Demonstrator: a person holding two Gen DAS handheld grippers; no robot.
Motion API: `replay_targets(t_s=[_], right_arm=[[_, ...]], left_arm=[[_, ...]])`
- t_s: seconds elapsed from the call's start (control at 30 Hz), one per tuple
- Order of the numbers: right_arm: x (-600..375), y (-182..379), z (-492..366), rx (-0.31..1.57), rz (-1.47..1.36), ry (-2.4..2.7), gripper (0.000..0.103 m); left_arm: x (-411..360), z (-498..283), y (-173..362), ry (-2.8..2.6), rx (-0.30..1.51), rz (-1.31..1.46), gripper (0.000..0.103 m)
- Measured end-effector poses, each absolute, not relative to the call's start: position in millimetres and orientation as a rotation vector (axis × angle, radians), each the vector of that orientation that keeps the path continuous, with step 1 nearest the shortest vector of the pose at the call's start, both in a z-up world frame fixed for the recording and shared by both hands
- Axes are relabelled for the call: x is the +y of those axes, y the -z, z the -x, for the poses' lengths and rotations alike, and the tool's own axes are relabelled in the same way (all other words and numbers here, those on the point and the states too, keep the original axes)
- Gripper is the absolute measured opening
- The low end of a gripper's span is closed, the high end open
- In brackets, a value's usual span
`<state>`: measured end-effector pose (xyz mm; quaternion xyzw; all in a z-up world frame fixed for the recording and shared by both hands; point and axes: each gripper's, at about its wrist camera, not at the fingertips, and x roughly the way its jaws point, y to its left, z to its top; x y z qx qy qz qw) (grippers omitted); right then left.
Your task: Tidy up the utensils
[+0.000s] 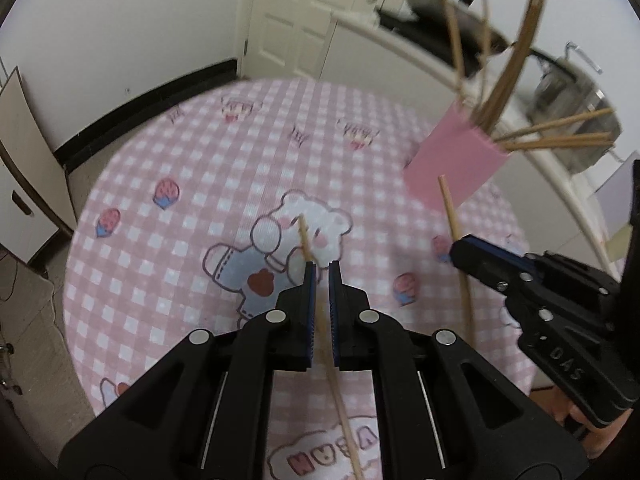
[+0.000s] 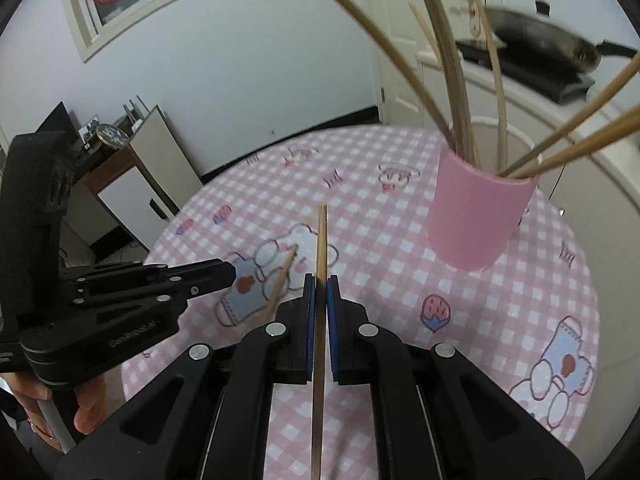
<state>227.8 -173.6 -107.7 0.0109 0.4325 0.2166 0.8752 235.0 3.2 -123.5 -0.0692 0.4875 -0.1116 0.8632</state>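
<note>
The chopsticks (image 2: 320, 280) look like pale, matt bamboo or wood with a fine lengthwise grain. The pink cup (image 2: 476, 212) has a smooth, matt, plastic-looking wall. A woven-looking pink checked tablecloth (image 1: 160, 280), dull in finish, covers the desk. Each hand-held gripper (image 1: 322, 280) is black matt plastic with bright metal pins and ribbed blue pads (image 2: 309, 320). The frying pan (image 2: 552, 46) looks like dark metal.

A chopstick (image 2: 320, 280) is clamped between the closed pads of the right gripper (image 2: 321, 284) above the checked tablecloth (image 2: 380, 216). At left, another chopstick (image 2: 282, 280) is gripped by the left gripper (image 2: 230, 272). More chopsticks (image 2: 452, 60) are held in a pink cup (image 2: 476, 212)
</note>
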Motion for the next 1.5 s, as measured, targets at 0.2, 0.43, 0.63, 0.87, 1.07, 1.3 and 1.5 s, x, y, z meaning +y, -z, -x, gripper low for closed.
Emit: replay_targets(t_s=[0.2, 0.43, 0.63, 0.87, 1.07, 1.3, 1.5], right_arm=[[-177.2, 134.2, -244.1, 0.971, -0.041, -0.446, 0.005], [-181.2, 149.1, -256.5, 1.011, -0.049, -0.448, 0.005], [-182.6, 155.8, -261.9, 1.022, -0.056, -0.450, 0.005], [-183.7, 158.5, -262.6, 1.027, -0.060, -0.453, 0.005], [-180.2, 158.1, -261.5, 1.024, -0.047, -0.453, 0.005], [-178.7, 155.4, -259.8, 1.017, -0.035, -0.449, 0.005], [-177.6, 148.6, -255.5, 1.004, -0.032, -0.447, 0.005]], left_arm=[[-4.1, -253.2, 156.8, 0.215, 1.104, 0.111, 0.007], [-5.6, -258.0, 162.8, 0.203, 1.083, 0.102, 0.068], [-13.7, -264.5, 169.7, 0.185, 1.098, 0.057, 0.067], [-24.4, -267.1, 173.9, 0.138, 1.089, -0.035, 0.051], [-31.7, -265.2, 174.1, 0.145, 1.070, -0.090, 0.023], [-33.3, -265.6, 172.9, 0.175, 1.067, -0.063, 0.010], [-30.8, -261.8, 166.8, 0.209, 1.066, -0.007, 0.006]])
